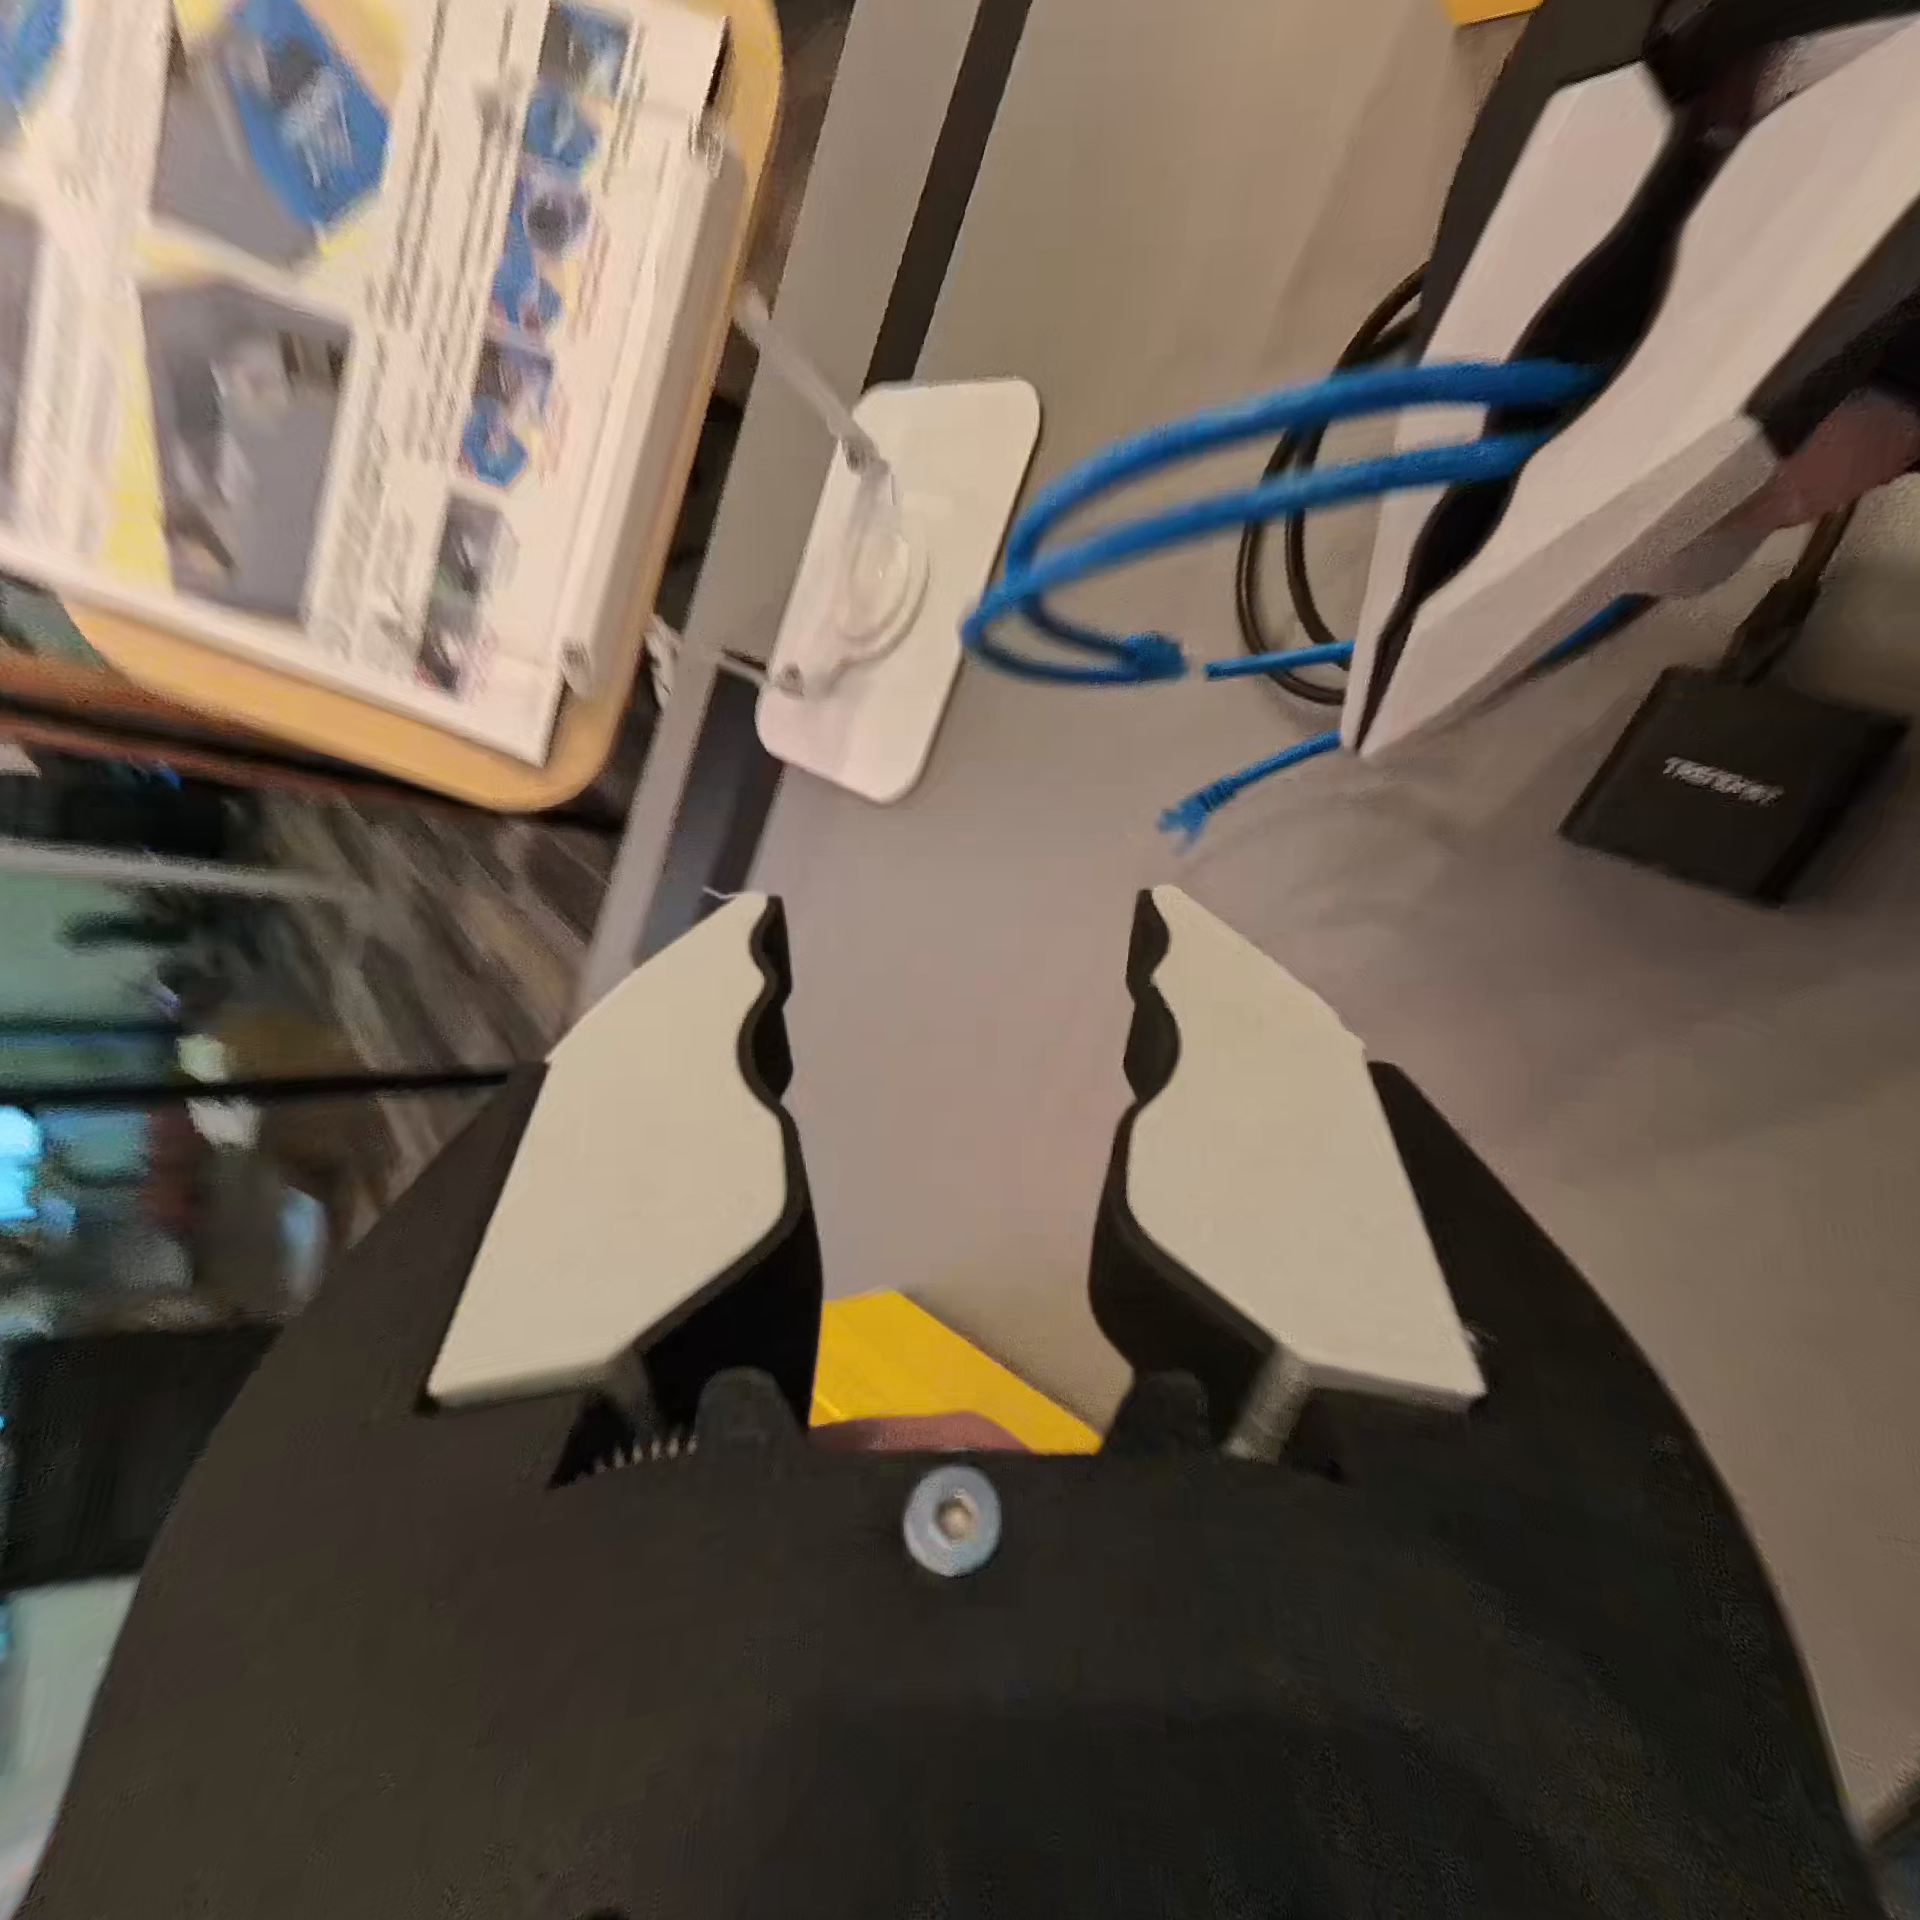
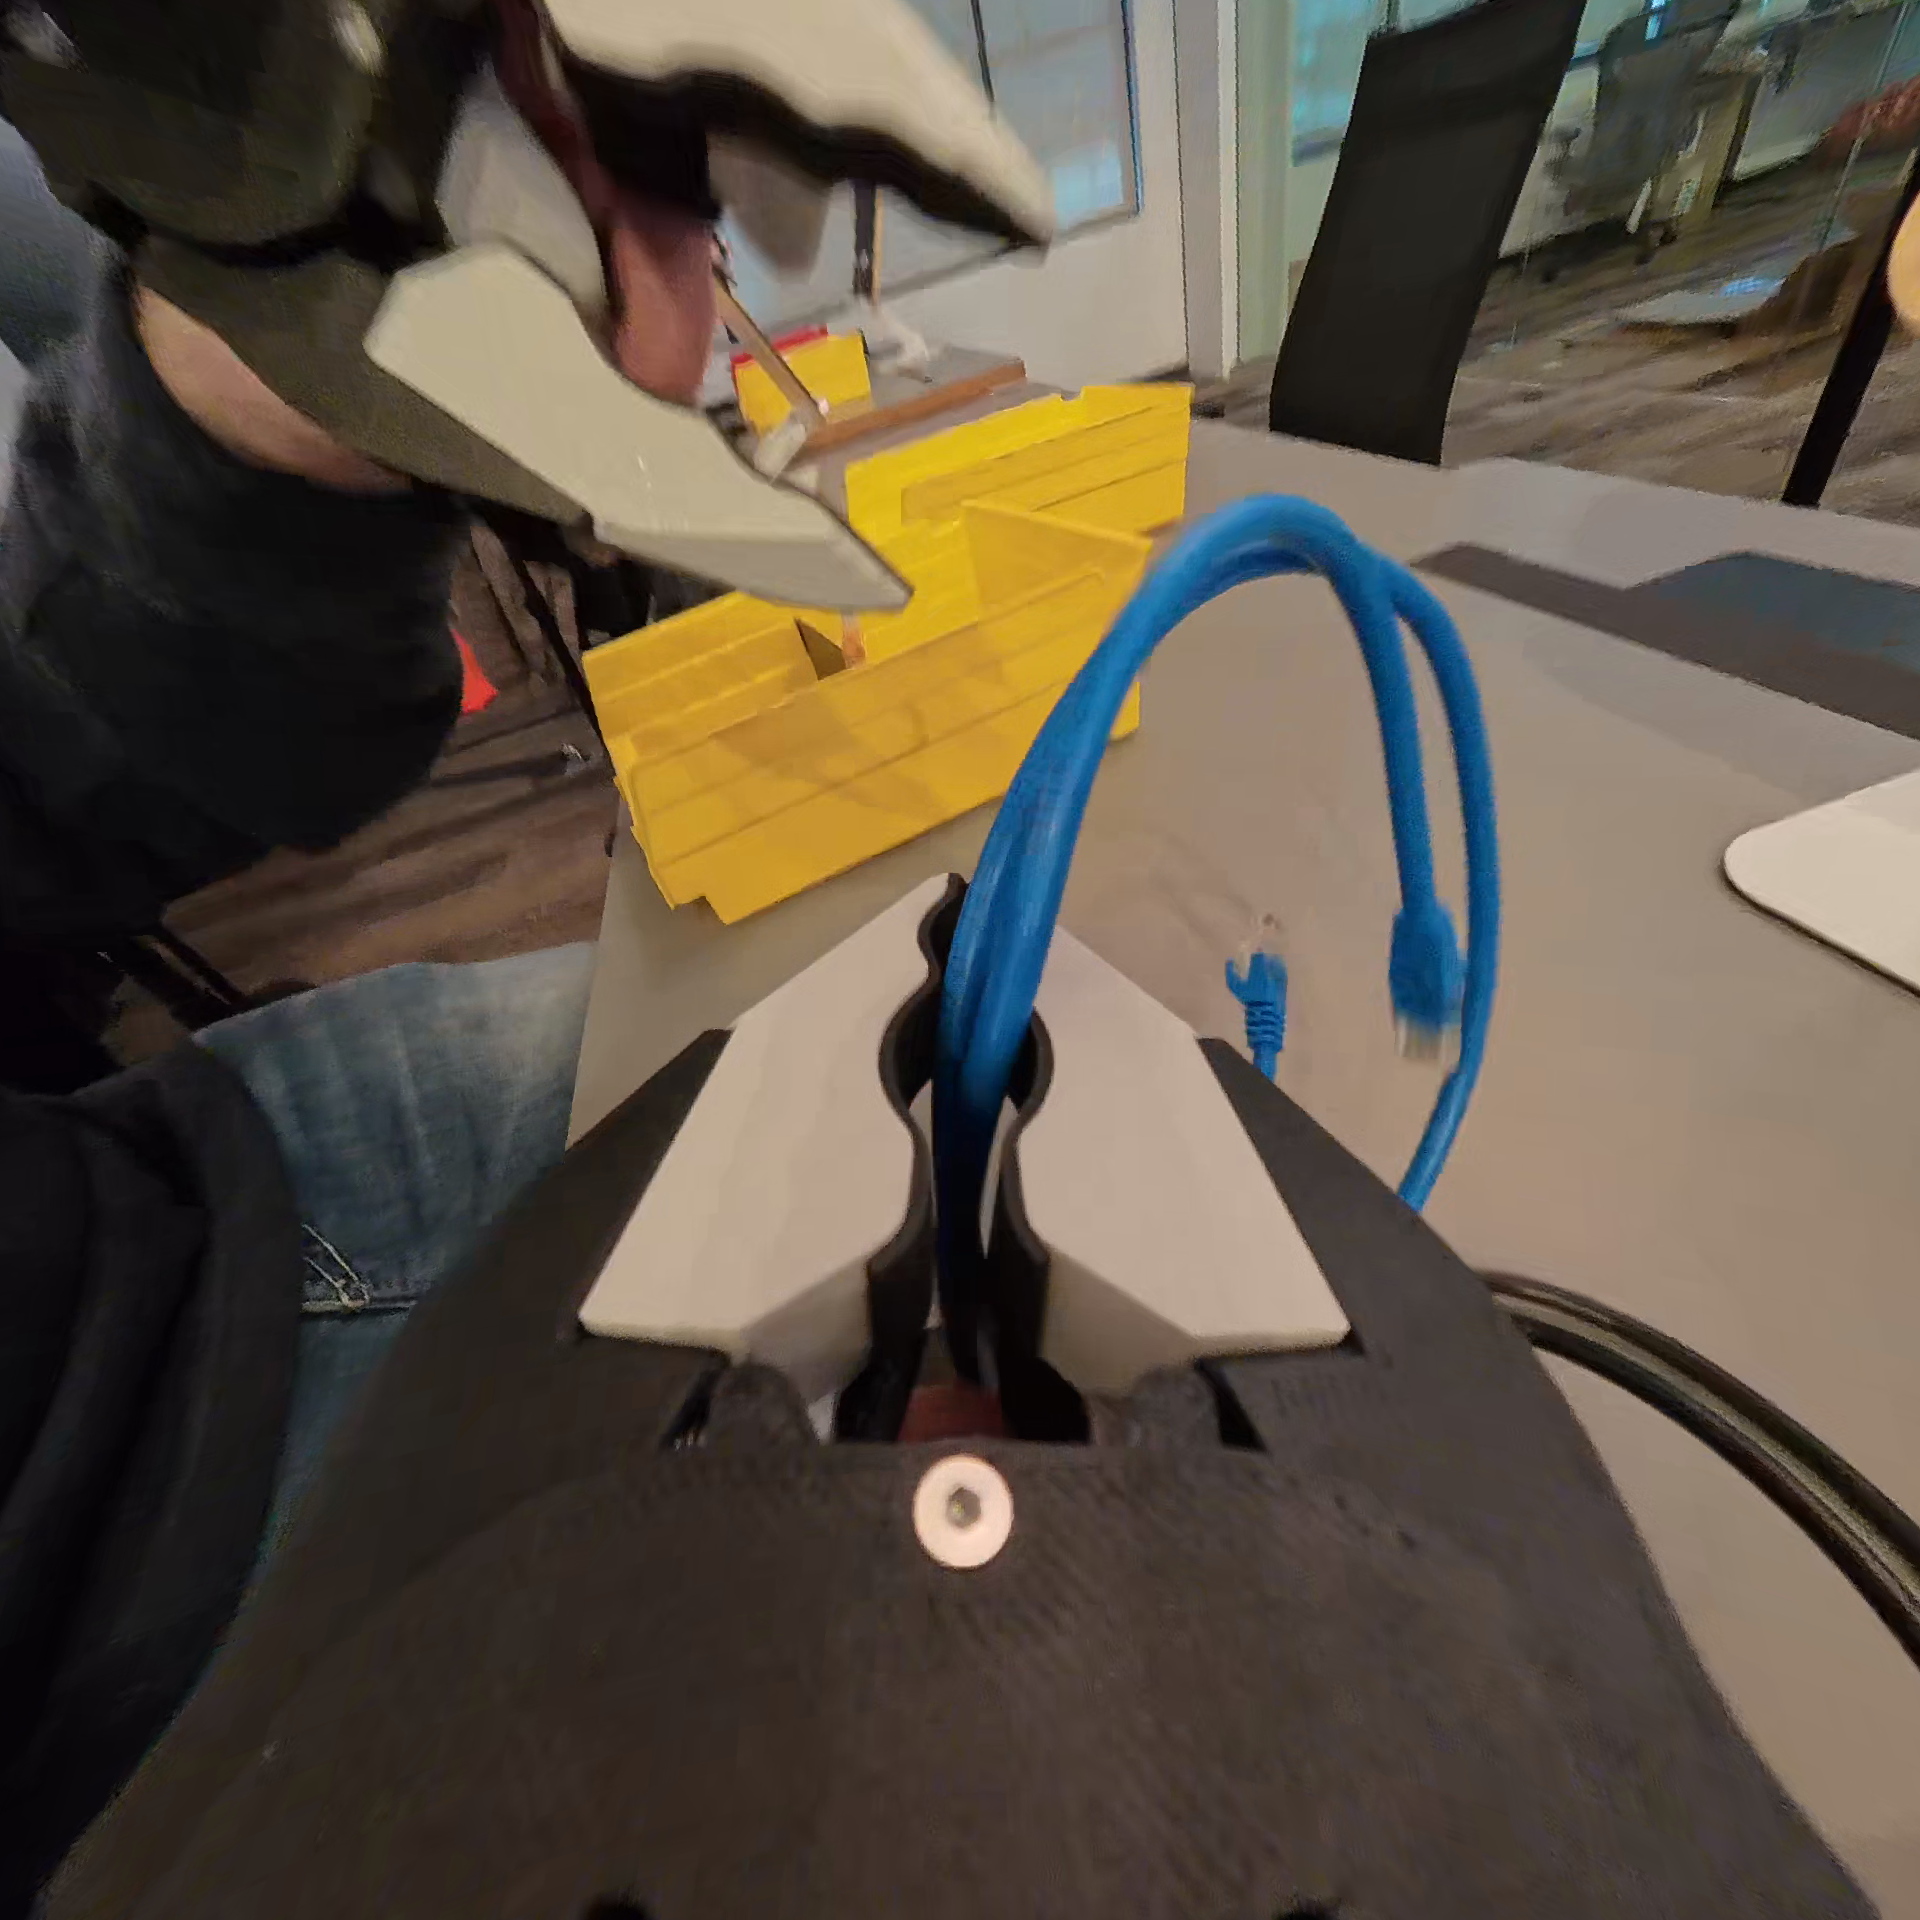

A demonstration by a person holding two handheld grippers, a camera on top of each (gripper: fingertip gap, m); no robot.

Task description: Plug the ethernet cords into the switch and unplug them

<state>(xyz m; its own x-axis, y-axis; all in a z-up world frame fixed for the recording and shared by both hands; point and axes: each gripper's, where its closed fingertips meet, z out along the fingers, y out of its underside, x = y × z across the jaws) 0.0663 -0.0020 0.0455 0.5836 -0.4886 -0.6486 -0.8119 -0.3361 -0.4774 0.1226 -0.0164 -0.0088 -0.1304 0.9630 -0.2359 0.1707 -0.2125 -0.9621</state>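
Note:
My right gripper (image 2: 982, 925) is shut on a looped bundle of blue ethernet cords (image 2: 1351, 623), held above the grey table. Two plug ends hang free, one (image 2: 1425, 977) in the air and one (image 2: 1259, 987) lower by the table. The left wrist view shows the right gripper (image 1: 1363, 707) at the upper right with the cords (image 1: 1247, 416) arching out of it. The black switch (image 1: 1735, 790) lies on the table just beyond it, with no blue cord in it. My left gripper (image 1: 956, 914) is open and empty above bare table.
A white plate with a clear holder (image 1: 894, 582) lies on the grey table (image 1: 1351, 1039). A printed box (image 1: 364, 312) sits on a wooden tray at left. A black cable (image 1: 1278, 540) coils near the switch. A yellow bin (image 2: 883, 707) stands at the table edge, and a black chair (image 2: 1423, 208) beyond. The black switch (image 1: 1735, 790) is about 15 cm from my right fingertips and 20 cm from my left.

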